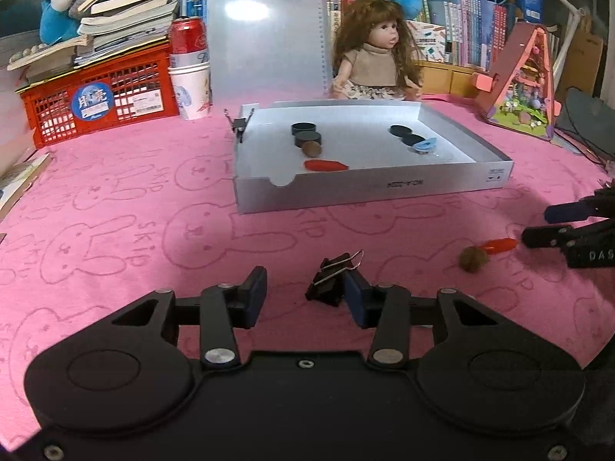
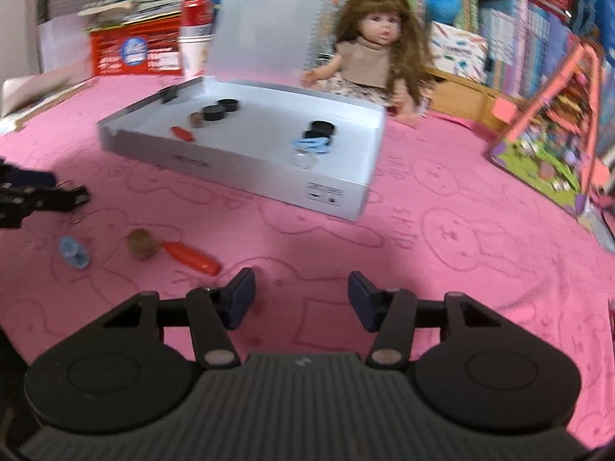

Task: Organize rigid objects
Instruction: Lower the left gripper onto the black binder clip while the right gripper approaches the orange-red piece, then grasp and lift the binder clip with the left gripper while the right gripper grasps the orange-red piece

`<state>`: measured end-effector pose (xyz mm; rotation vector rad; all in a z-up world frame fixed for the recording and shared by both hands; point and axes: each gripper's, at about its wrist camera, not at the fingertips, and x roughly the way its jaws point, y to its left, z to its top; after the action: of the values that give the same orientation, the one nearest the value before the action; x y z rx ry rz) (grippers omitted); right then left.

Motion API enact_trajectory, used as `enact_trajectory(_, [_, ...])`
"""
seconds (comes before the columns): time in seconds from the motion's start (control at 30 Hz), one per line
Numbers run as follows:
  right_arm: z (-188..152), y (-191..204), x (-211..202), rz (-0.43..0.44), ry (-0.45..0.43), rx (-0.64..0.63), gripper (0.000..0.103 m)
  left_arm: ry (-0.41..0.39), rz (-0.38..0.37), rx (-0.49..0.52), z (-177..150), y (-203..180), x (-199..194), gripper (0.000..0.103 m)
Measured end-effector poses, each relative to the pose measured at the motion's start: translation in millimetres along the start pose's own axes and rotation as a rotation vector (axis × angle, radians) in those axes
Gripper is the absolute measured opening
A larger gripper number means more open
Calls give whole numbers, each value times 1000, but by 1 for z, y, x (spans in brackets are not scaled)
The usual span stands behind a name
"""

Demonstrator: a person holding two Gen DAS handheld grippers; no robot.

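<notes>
Binder clip (image 1: 333, 277) against left tool (image 1: 305, 296) inner finger, jaws apart; right tool (image 2: 301, 295) low, level, apart.

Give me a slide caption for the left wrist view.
Open left gripper nears a black metal binder clip on pink cloth.

We look low across the pink worktop (image 1: 115, 199) from the left claw's camera, facing the white box (image 1: 369, 188) head-on. Our right-claw camera sits further right, angled leftward at the same box (image 2: 230, 161). Both share the doll (image 1: 374, 57) behind.
</notes>
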<state>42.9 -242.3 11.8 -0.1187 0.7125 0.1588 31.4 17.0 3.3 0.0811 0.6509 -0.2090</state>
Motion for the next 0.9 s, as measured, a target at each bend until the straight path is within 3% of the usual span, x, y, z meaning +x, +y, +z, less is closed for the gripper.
enact_trajectory(0.2, [-1, -7, -4, 4, -23, 60, 60, -2, 51, -9, 2, 8, -1, 43])
enact_trajectory(0.33, [-1, -9, -12, 38, -48, 112, 59, 7, -1, -64, 4, 9, -8, 42])
enact_trajectory(0.43, [1, -7, -14, 67, -54, 136, 59, -7, -12, -51, 5, 1, -12, 42])
enact_trajectory(0.7, [-3, 6, -12, 97, -41, 89, 59, 5, -1, -22, 1, -7, -10, 42])
enact_trajectory(0.9, [-7, 11, -10, 68, -33, 51, 59, 19, 32, -12, -4, 0, -9, 42])
